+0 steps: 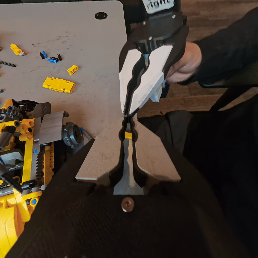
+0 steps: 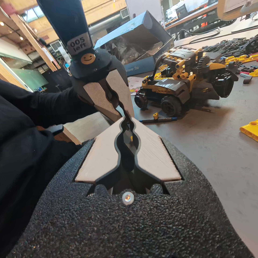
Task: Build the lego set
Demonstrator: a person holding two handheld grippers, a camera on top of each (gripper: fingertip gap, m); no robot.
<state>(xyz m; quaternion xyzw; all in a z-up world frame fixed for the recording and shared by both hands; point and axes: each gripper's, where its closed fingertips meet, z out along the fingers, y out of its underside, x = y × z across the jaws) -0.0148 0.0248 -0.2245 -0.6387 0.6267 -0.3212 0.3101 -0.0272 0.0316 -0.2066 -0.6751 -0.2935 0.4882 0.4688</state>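
Observation:
My left gripper (image 1: 127, 120) and right gripper (image 1: 127, 114) meet tip to tip just off the edge of the grey table (image 1: 86, 34). The left gripper is shut, and a small yellow piece (image 1: 128, 135) sits pinched in the notch between its fingers. The right gripper (image 2: 127, 120) is shut on a thin black pin (image 2: 129, 129) that runs towards the same yellow piece (image 2: 131, 138). The left gripper (image 2: 126, 116) comes down from above in the right wrist view. The pin is small and mostly hidden by the fingers.
A yellow and black brick-built vehicle (image 1: 27, 139) (image 2: 181, 86) stands on the table. Near it lie a yellow panel (image 1: 59, 85), a short yellow beam (image 1: 72, 69), blue and black pins (image 1: 51, 58) and a grey axle (image 2: 159, 119). An open blue box (image 2: 132, 34) stands behind. Both grippers' tips are close together, under 4 cm apart. Between my left fingertips and the grey axle (image 2: 159, 119) there is roughly 6 centimeters.

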